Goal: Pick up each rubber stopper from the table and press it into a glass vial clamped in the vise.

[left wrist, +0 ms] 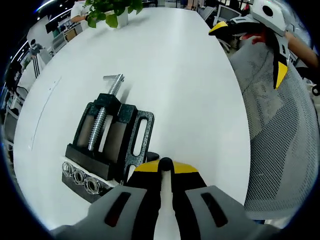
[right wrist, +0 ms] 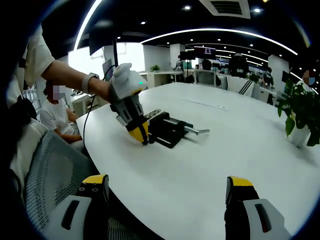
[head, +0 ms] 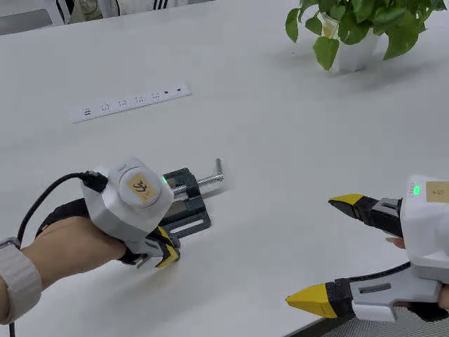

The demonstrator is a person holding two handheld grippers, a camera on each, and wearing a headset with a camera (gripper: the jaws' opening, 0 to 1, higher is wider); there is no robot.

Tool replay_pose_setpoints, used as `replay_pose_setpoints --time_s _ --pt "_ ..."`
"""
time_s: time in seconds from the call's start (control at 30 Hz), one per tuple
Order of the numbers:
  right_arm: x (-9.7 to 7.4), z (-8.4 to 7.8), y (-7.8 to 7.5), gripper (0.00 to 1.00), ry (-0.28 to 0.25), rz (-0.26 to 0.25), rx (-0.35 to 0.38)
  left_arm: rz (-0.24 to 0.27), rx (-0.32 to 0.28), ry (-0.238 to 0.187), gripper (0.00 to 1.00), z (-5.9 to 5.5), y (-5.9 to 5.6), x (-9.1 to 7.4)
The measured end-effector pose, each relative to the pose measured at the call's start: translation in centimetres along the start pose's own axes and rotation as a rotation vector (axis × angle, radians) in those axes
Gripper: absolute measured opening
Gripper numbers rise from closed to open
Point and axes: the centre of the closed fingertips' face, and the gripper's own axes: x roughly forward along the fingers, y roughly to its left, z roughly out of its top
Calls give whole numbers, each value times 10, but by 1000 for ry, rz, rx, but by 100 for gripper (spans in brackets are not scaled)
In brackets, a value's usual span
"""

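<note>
Right now the left gripper [left wrist: 164, 167] has its yellow-tipped jaws pressed together on a dark rounded nub. I take this to be a small black rubber stopper [left wrist: 164, 161], though it is too small to be sure. I judge it light, soft and a little grippy, best pinched by its sides so the narrow end is free to enter a mouth. Just beside those tips sits the black cast-metal bench vise [left wrist: 112, 130] with its bright threaded screw [left wrist: 102, 117]. A row of three clear glass vials [left wrist: 79, 177] is clamped at the end away from the screw handle. Glass is brittle, so I'd press straight and gently. My right gripper [head: 330, 250] hangs well apart over the smooth white tabletop [head: 280, 105], jaws spread wide, holding nothing.
</note>
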Motion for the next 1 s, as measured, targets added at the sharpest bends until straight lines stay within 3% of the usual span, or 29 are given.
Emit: replay_pose_setpoints --time_s 0.07,0.17,0.33,0.5,0.73,0.83,1.0 --pt "1 2 0 96 -3 3 -4 2 -39 -33 3 3 1 -7" --pt "5 9 3 96 -11 15 -18 -27 -146 -132 3 14 -2 -24" --pt "13 22 11 94 -25 51 -39 -75 -259 -258 3 25 -8 -48" --pt "24 36 22 94 -38 94 -77 -142 -441 -393 3 26 -9 -70" --pt "34 58 37 90 -81 145 -106 -236 -641 -539 3 28 -15 -95" --pt "38 69 43 87 -105 161 -125 -300 -758 -622 3 31 -19 -108" --pt "40 95 55 76 -171 186 -157 -365 -889 -732 3 36 -22 -125"
